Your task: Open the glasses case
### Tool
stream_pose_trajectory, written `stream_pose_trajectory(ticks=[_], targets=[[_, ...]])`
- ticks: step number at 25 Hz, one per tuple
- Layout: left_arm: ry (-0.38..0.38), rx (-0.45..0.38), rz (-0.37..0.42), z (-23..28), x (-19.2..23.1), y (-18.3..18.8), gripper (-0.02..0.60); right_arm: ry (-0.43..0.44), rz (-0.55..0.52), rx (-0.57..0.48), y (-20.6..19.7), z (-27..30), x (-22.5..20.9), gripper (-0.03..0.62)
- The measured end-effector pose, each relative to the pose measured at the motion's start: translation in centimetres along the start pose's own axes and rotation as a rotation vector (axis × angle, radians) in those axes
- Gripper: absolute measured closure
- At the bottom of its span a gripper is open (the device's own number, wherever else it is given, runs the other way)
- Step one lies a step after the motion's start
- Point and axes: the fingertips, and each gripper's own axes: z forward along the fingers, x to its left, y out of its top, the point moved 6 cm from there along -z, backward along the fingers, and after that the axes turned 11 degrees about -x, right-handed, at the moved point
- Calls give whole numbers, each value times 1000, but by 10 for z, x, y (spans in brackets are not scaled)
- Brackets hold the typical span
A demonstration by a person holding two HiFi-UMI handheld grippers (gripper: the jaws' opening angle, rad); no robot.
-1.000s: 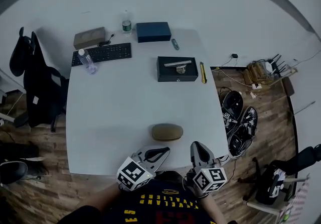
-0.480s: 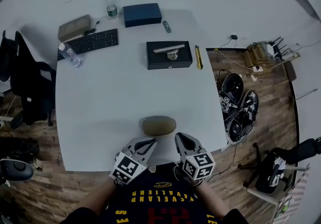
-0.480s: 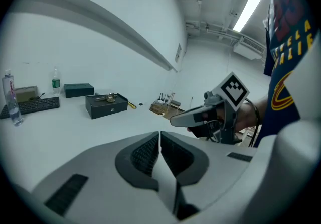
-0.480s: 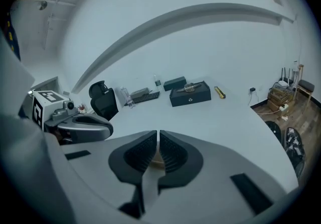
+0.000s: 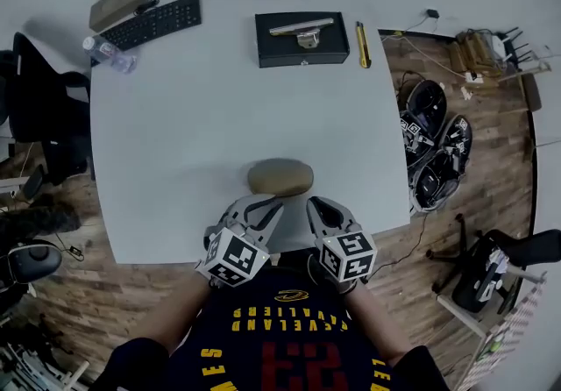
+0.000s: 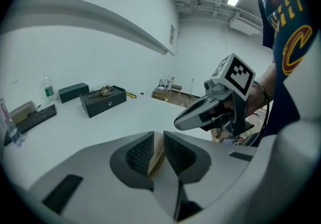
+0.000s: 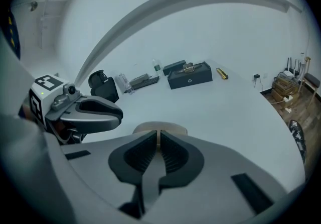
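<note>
The left gripper (image 5: 267,205) comes in from the person's side of the glasses case (image 5: 280,178), its jaws a narrow wedge apart and just lately opening. In the left gripper view a tan sliver of the case shows through the gap, but the pads do not press on it. The case is a plain tan oval lying shut on the white table (image 5: 175,161), close to the near edge, with its long axis running left to right across the head view, parallel to that edge. Both grippers therefore meet its near long side rather than an end. The left fingertips aim at the case's middle-left, the right gripper (image 5: 316,205) at its right end, and the case lies just beyond both pairs of tips, away from the person. The two are about equally near, the left perhaps a shade closer. The right gripper's jaws are together but for a hairline slit, with nothing between them, and the case's rounded top shows just past their tips. As for writing, the case itself shows none. The marker cubes (image 5: 232,256) carry only black-and-white square patterns. The person's dark shirt (image 5: 280,319), on the near side of the case, bears yellow lettering — upside down in the head view — that looks to read "Cleveland Cavaliers", above large red numerals.
</note>
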Motion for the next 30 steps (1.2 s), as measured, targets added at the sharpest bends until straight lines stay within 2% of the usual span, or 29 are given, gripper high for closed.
stream_pose_trajectory(ticks=[4,11,15,17,20,26,30], targets=[[4,61,43,13,0,-13,460,18,2,61,-19,8,-1,566],[16,169,136,27,5,-30,391,32,41,133,-38,21,-7,565],[10,219,241,33,6,-37,346,19,104,158,-47,28,-13,565],[-8,249,290,39,5,-41,325,15,201,172,-53,32,-17,553],[-27,273,301,45,4,-46,314,24,394,191,-63,38,-21,482],[-21,287,322,51,6,-49,316,41,717,169,-77,50,-25,480],[-17,293,319,52,8,-52,314,37,850,145,-83,56,-28,480]])
